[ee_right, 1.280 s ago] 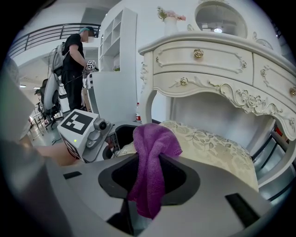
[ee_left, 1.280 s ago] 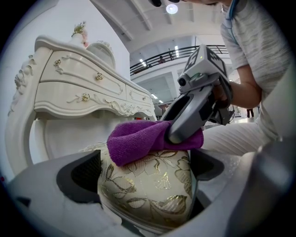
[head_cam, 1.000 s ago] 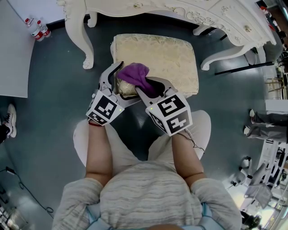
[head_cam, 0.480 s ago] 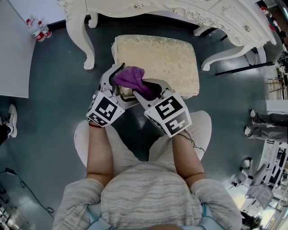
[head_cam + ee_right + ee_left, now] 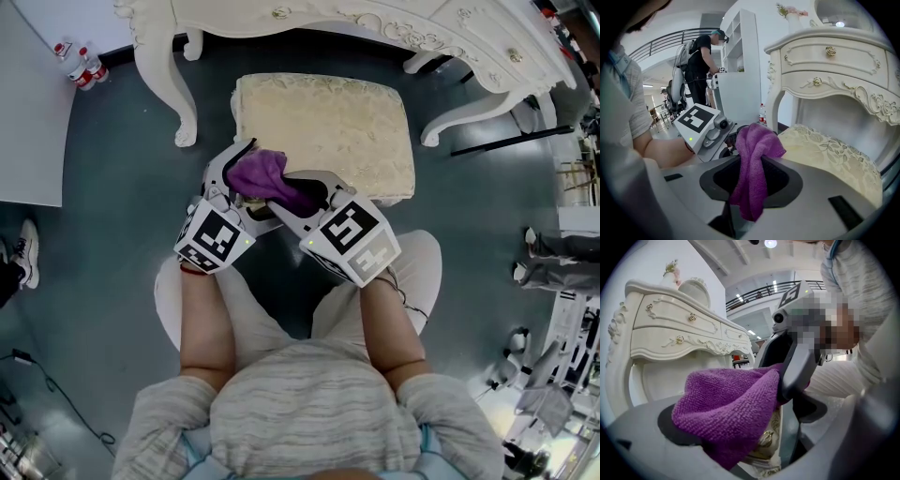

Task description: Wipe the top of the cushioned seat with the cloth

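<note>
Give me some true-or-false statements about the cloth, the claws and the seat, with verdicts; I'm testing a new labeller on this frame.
1. The right claw is shut on the purple cloth. True.
2. The cloth lies spread flat in the middle of the cushioned seat. False: it is bunched up between the two claws at the seat's near left corner.
3. The left claw has its jaws apart. True.
4. Two bottles stand on the seat. False: they stand on the floor, far to the left.
</note>
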Demonstrator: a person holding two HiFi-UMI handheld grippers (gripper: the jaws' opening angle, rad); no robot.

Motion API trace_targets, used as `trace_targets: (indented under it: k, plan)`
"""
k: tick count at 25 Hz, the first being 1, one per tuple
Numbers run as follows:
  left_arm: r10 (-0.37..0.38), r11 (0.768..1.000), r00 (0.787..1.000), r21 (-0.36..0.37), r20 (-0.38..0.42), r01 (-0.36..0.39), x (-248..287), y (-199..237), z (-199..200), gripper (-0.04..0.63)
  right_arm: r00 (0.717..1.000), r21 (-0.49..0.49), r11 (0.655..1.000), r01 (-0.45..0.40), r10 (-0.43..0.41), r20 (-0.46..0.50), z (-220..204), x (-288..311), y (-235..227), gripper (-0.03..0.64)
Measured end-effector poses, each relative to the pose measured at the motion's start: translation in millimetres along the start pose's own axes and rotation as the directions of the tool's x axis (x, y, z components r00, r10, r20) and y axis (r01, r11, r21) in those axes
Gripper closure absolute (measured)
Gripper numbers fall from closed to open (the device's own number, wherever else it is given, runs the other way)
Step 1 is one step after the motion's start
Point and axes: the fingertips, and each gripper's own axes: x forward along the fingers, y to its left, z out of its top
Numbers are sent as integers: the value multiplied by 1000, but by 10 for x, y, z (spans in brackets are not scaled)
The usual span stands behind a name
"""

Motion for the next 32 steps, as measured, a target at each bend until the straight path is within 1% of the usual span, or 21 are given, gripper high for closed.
trace_targets:
  k: [2,4,8,11,13,15,18,21,24,28,30,32]
  plan:
    - [-11,1000,1000,7,-6,11,-19,-37,18,3,999,-4,999,-37,37,-2,-18,-17,53,502]
    - [-26,1000,1000,13,0,26,-39,-77,62,3,997,-3,997,-75,75,15,-13,-48,95,503]
    - [-80,997,995,13,61,79,-68,-184,261,3,985,4,987,-163,162,57,-4,-218,144,502]
    - [-118,993,987,-13,111,121,-111,-287,406,3,976,12,978,-209,208,73,-58,-428,129,503]
    - [-118,991,983,-50,144,126,-139,-296,497,3,973,23,976,-218,215,85,-117,-594,43,502]
    - [-96,989,981,-92,168,112,-150,-243,583,3,973,37,979,-203,197,118,-147,-773,-124,502]
    - [-82,989,979,-105,186,102,-99,-144,743,3,971,72,988,-139,121,208,-112,-1038,-494,502]
    - [-104,990,981,-76,163,118,49,-59,904,5,951,114,992,-55,17,310,-22,-1275,-914,502]
    - [-125,991,979,-24,163,131,260,45,1113,5,926,132,991,11,-60,373,26,-1457,-1299,502]
    - [-132,991,973,20,187,130,478,183,1299,6,895,129,990,63,-113,432,29,-1593,-1633,503]
    - [-134,991,976,38,172,129,562,195,1284,6,880,142,987,77,-135,455,10,-1626,-1732,502]
    - [-134,991,979,40,156,129,622,165,1239,8,873,152,984,90,-152,464,-23,-1636,-1791,502]
